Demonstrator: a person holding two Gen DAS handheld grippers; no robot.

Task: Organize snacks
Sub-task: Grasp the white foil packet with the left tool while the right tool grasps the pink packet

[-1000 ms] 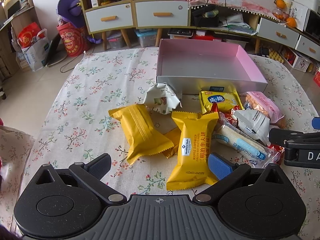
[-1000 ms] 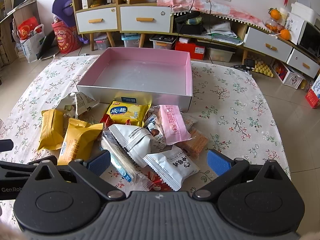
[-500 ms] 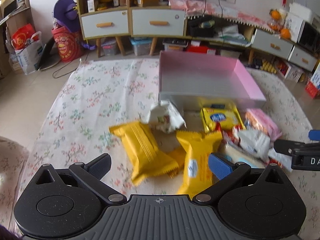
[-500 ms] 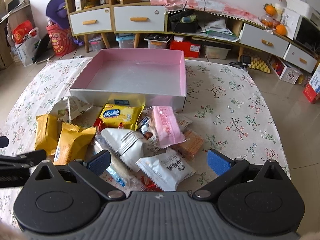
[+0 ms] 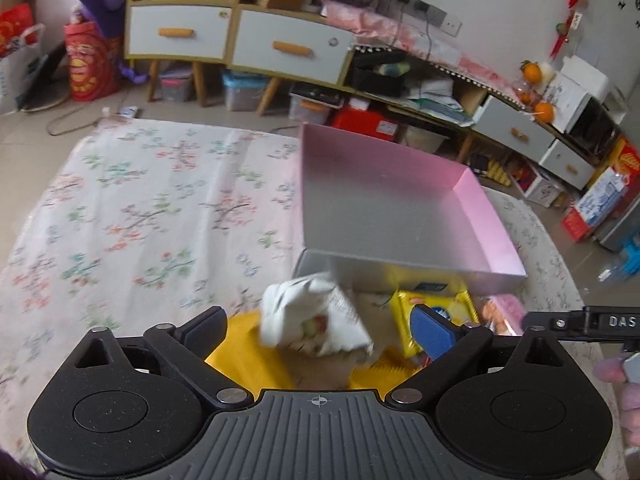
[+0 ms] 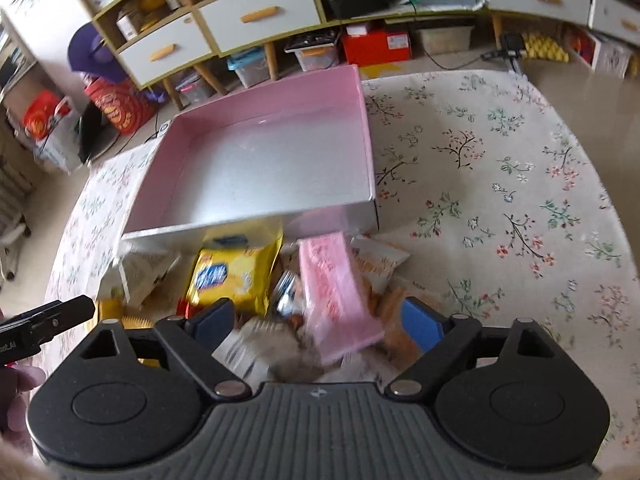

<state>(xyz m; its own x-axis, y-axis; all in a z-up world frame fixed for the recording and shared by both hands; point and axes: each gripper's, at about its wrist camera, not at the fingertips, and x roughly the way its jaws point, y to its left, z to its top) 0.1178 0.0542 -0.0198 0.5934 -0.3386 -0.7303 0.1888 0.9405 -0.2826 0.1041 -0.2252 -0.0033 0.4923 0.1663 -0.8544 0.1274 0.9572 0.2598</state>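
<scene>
A pink-walled box (image 5: 480,208) with a silver floor stands empty on the floral tablecloth; it also shows in the right wrist view (image 6: 260,160). A pile of snack packets lies in front of it. My left gripper (image 5: 318,326) is open, with a crumpled white packet (image 5: 316,320) between its fingers and yellow packets (image 5: 248,356) below. My right gripper (image 6: 318,322) is open over a pink packet (image 6: 336,292), beside a yellow biscuit packet (image 6: 232,276), which also shows in the left wrist view (image 5: 436,312).
The floral tablecloth (image 5: 140,208) stretches left of the box and also right of it (image 6: 500,200). Cabinets with drawers (image 5: 280,44), storage bins and bags stand on the floor behind the table. The other gripper's tip shows at each view's edge (image 5: 580,322).
Both grippers have moved forward and down over the snack pile toward the box. The white packet now sits between the left fingers, the pink packet between the right ones.
</scene>
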